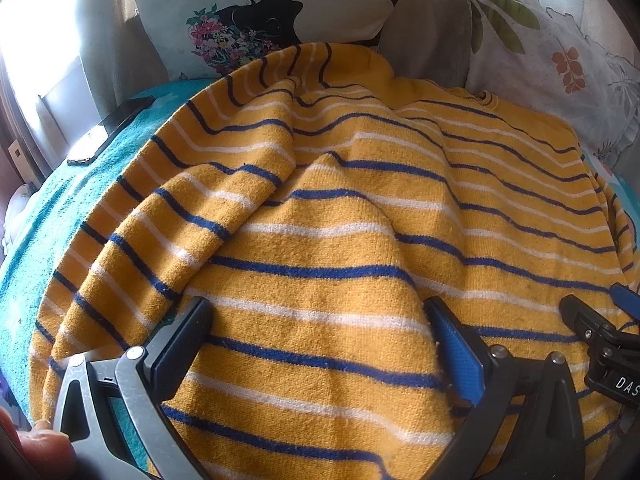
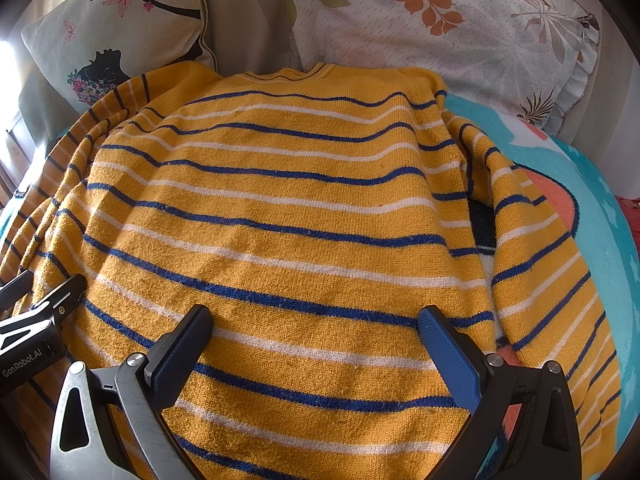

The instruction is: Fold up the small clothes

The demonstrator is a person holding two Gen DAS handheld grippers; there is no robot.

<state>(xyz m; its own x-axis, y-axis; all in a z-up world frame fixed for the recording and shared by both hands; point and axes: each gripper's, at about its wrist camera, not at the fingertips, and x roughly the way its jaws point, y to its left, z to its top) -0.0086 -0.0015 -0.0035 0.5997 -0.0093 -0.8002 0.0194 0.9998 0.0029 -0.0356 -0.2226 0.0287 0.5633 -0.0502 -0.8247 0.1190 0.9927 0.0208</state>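
Observation:
A yellow sweater [image 2: 280, 208] with blue and white stripes lies spread on a teal blanket, collar at the far side. Its left sleeve [image 1: 192, 200] is folded inward over the body; its right sleeve [image 2: 540, 248] lies out to the right. My left gripper [image 1: 316, 312] is open and empty above the lower left part of the sweater [image 1: 360, 240]. My right gripper [image 2: 316, 320] is open and empty above the sweater's hem area. The right gripper's tip shows at the right edge of the left wrist view [image 1: 600, 328], and the left gripper at the left edge of the right wrist view [image 2: 36, 312].
A teal blanket [image 1: 60, 208] with an orange patch [image 2: 556, 204] covers the surface. A dark phone [image 1: 108, 132] lies on it at the left. A cushion with a black silhouette print [image 1: 256, 12] and a leaf-print pillow [image 2: 460, 28] stand at the back.

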